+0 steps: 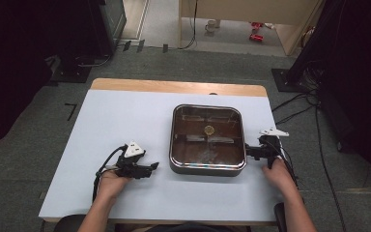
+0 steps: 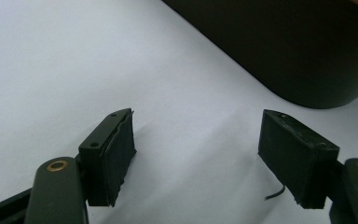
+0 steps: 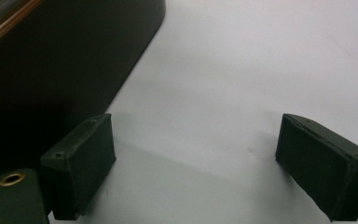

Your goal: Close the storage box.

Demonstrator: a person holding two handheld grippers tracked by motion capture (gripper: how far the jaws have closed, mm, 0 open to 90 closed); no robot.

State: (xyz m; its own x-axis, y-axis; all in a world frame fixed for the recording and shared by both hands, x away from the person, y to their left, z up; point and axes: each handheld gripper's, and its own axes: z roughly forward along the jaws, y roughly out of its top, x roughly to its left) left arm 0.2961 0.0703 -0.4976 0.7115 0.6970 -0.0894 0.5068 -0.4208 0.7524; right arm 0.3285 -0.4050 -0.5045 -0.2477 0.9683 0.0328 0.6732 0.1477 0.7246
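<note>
A square metal pan (image 1: 207,139) with a dark outer wall stands on the white table (image 1: 121,121), right of centre. A small round golden piece (image 1: 209,129) lies inside it. My left gripper (image 1: 152,166) rests low on the table just left of the pan's near corner, pointing at it. In the left gripper view its jaws (image 2: 196,154) stand open over bare table, the pan wall (image 2: 284,46) ahead at the upper right. My right gripper (image 1: 248,152) sits against the pan's right side. Its jaws (image 3: 196,163) are open and empty, the pan wall (image 3: 65,56) at their left.
A wooden strip (image 1: 174,87) edges the table's far side. Beyond it the floor holds cables (image 1: 294,104), dark stands (image 1: 72,72) and a wooden cabinet (image 1: 246,9). Both forearms come in from the near edge.
</note>
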